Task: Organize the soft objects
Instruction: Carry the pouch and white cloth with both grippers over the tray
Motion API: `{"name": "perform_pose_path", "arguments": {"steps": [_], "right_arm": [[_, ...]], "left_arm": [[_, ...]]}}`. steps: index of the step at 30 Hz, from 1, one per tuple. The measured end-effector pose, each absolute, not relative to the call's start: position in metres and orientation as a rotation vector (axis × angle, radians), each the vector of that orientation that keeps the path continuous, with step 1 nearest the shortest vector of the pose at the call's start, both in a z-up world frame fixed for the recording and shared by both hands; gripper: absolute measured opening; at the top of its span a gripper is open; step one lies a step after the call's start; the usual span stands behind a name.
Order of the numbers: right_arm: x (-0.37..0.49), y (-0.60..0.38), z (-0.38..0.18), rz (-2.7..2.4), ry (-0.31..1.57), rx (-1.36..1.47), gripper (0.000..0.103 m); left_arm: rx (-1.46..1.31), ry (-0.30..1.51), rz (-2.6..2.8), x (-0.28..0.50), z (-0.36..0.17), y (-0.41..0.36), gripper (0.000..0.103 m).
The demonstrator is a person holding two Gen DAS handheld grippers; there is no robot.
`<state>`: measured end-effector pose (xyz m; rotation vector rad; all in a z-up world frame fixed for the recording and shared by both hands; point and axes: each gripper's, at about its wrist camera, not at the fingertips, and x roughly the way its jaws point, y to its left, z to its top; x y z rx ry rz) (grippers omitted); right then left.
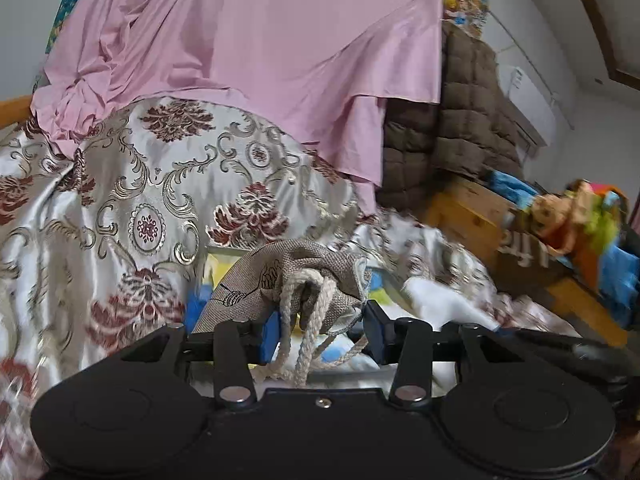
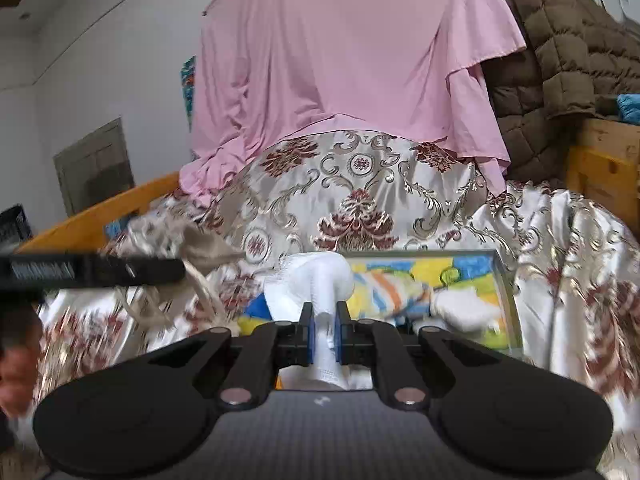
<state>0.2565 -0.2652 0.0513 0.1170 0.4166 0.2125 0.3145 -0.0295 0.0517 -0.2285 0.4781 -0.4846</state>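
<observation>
My left tongs point(image 1: 322, 330) hold a grey drawstring pouch point(image 1: 288, 276) by its gathered neck; my right tongs point(image 2: 323, 338) pinch a white sock point(image 2: 320, 280) narrowly above the tray point(image 2: 505, 280) mid-bed. The pouch's dangling cord point(image 1: 308, 344) could snag, or the thin sock slip free.

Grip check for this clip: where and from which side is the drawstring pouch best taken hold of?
By its gathered neck, from the open end where the cords come out, probably. The linen drawstring pouch bunches narrow there and the rope cords trail toward the left gripper, whose pads sit on either side of that neck; the body is wide and floppy.
</observation>
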Motion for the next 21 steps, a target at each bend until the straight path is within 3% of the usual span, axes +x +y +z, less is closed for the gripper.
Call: {"name": "perform_pose_path", "arguments": {"steps": [11, 21], "right_arm": [[0.4, -0.269, 0.03, 0.131, 0.557, 0.236, 0.01], [0.452, -0.278, -0.015, 0.047, 0.667, 0.328, 0.011]], "left_arm": [[-0.379, 0.552, -0.427, 0.443, 0.009, -0.035, 0.046], [-0.447, 0.671, -0.402, 0.485, -0.035, -0.047, 0.047]]}}
